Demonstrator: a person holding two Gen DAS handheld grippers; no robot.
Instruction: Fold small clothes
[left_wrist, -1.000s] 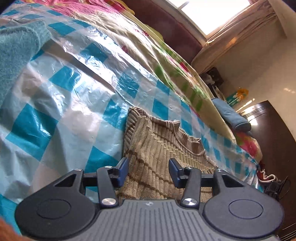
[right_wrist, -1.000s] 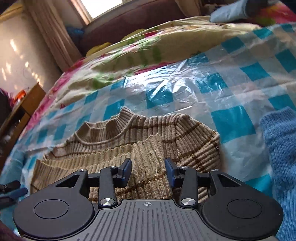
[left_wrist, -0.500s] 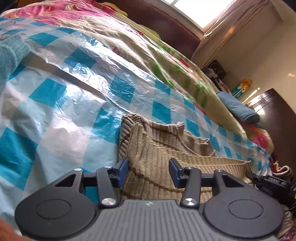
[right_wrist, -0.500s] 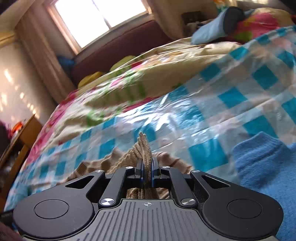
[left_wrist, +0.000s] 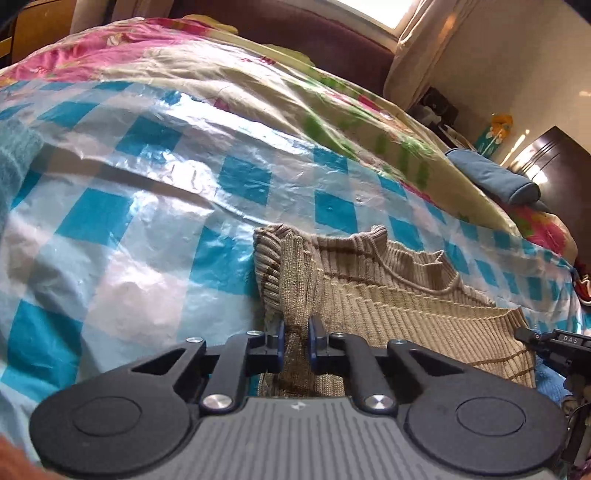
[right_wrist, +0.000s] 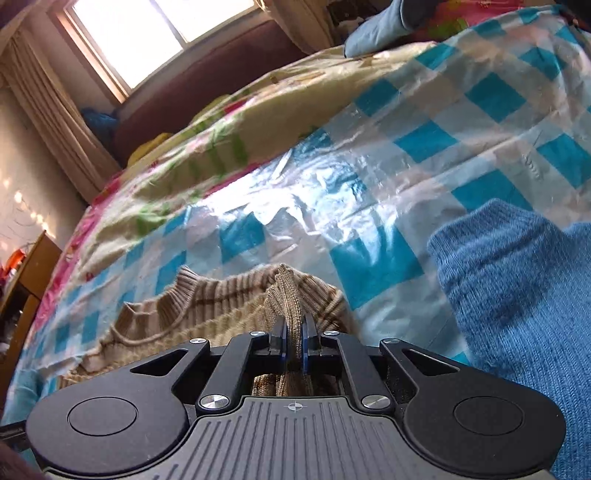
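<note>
Progress: early stage. Beige ribbed sweater (left_wrist: 388, 295) on checked plastic sheet (left_wrist: 147, 184) over bed, sleeves tucked inward. Left tongs (left_wrist: 295, 341) clamped on near left edge; right tongs (right_wrist: 293, 345) clamped on near right edge. Remaining: body fold toward collar; blue knit (right_wrist: 517, 288) unfolded alongside.

Left wrist view: low and close over the blue-and-white checked plastic sheet (left_wrist: 155, 221), angled down along its own fingers, facing 12 o'clock toward the dark maroon headboard (left_wrist: 314, 33), with the other black gripper (left_wrist: 554, 343) edging in at 3 o'clock. Right wrist view: equally low and near, tilted, facing the bright window (right_wrist: 147, 33) at 11 o'clock. Shared: the beige ribbed knit sweater (left_wrist: 388, 291) (right_wrist: 207, 295), the checked sheet (right_wrist: 424, 140), the headboard (right_wrist: 207, 70).
</note>
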